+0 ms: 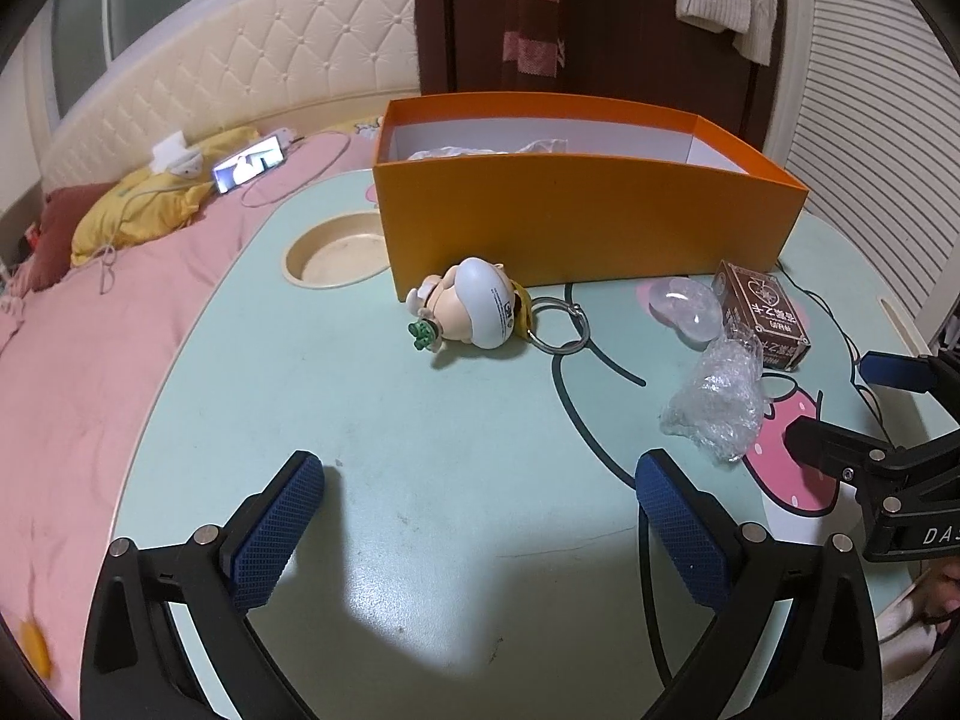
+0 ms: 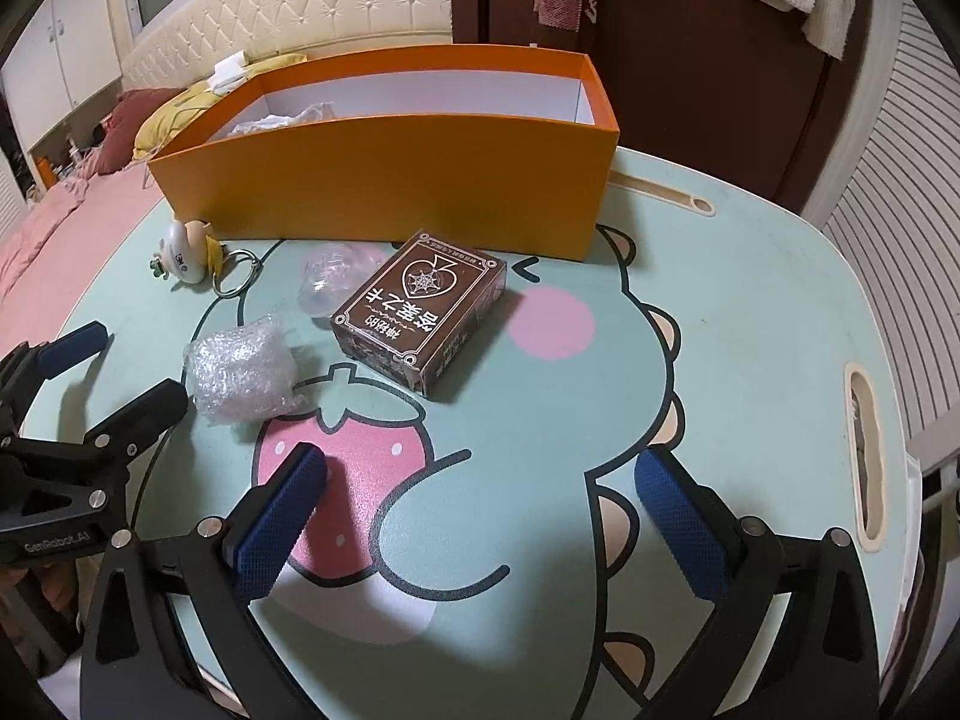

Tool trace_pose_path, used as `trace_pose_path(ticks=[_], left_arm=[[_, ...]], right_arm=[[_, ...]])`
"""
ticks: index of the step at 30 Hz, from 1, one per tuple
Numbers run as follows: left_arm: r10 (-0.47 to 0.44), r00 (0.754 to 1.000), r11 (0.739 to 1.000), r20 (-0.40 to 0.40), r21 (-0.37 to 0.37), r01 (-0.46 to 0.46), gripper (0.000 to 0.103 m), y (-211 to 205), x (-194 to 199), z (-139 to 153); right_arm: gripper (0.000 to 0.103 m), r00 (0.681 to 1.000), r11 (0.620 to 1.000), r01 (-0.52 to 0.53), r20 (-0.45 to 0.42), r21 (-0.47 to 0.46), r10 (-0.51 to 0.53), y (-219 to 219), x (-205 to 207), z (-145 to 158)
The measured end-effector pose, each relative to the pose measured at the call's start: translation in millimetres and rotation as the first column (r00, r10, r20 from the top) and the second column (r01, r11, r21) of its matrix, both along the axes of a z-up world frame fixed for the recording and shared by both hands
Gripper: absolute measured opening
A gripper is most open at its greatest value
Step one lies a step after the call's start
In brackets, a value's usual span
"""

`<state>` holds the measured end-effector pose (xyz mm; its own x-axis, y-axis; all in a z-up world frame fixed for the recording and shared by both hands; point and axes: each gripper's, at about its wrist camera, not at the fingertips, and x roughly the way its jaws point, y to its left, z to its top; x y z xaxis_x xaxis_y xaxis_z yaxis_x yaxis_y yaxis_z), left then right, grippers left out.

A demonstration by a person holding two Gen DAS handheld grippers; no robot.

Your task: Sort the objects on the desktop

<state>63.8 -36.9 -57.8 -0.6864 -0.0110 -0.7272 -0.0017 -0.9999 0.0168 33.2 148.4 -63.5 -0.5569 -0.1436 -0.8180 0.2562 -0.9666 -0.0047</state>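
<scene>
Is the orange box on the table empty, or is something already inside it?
Not empty: the lidless orange cardboard box holds crumpled clear plastic near its left end; nothing shows elsewhere inside.

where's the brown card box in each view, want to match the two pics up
Left wrist: the brown card box sits far right, mid-height, behind the bubble wrap wad.
Right wrist: the same box lies near centre, right of the wad.
Shared landmark: the orange box stands behind it in both views.
</scene>
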Motion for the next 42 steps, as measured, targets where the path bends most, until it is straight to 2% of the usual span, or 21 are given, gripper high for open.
trace_pose_path(ticks=[21, 26, 29, 31, 33, 36, 42], left_arm=[[-0.024, 1.0, 1.0, -0.006, -0.003, 0.024, 0.103, 4, -2, -2], [-0.054, 0.998, 0.999, 0.036, 0.004, 0.054, 0.103, 1, -6, 1], [-0.043, 0.999, 0.999, 0.003, 0.013, 0.043, 0.103, -3, -8, 9], [-0.062, 0.996, 0.998, -0.057, -0.008, 0.061, 0.103, -3, -9, 19], [-0.085, 0.993, 0.995, -0.078, -0.053, 0.081, 0.103, -2, -14, 27], [-0.07, 0.997, 0.993, -0.043, -0.103, 0.065, 0.103, -7, -33, 29], [-0.048, 0.999, 0.999, 0.002, 0.015, 0.048, 0.103, -18, -62, 25]], right_arm=[[0.103, 1.0, 1.0, -0.003, -0.004, -0.002, 0.003, -3, -2, -2], [0.103, 1.0, 1.0, -0.004, -0.006, -0.003, 0.004, -3, -1, -2], [0.103, 1.0, 1.0, -0.005, -0.007, -0.004, 0.005, -3, 0, -2], [0.103, 1.0, 1.0, -0.005, -0.007, -0.004, 0.005, -3, 0, -2], [0.103, 1.0, 1.0, -0.007, -0.008, -0.004, 0.007, -3, -1, -2], [0.103, 1.0, 1.0, -0.008, -0.009, -0.005, 0.008, -3, -1, -2], [0.103, 1.0, 1.0, -0.009, -0.01, -0.005, 0.008, -5, -1, -3]])
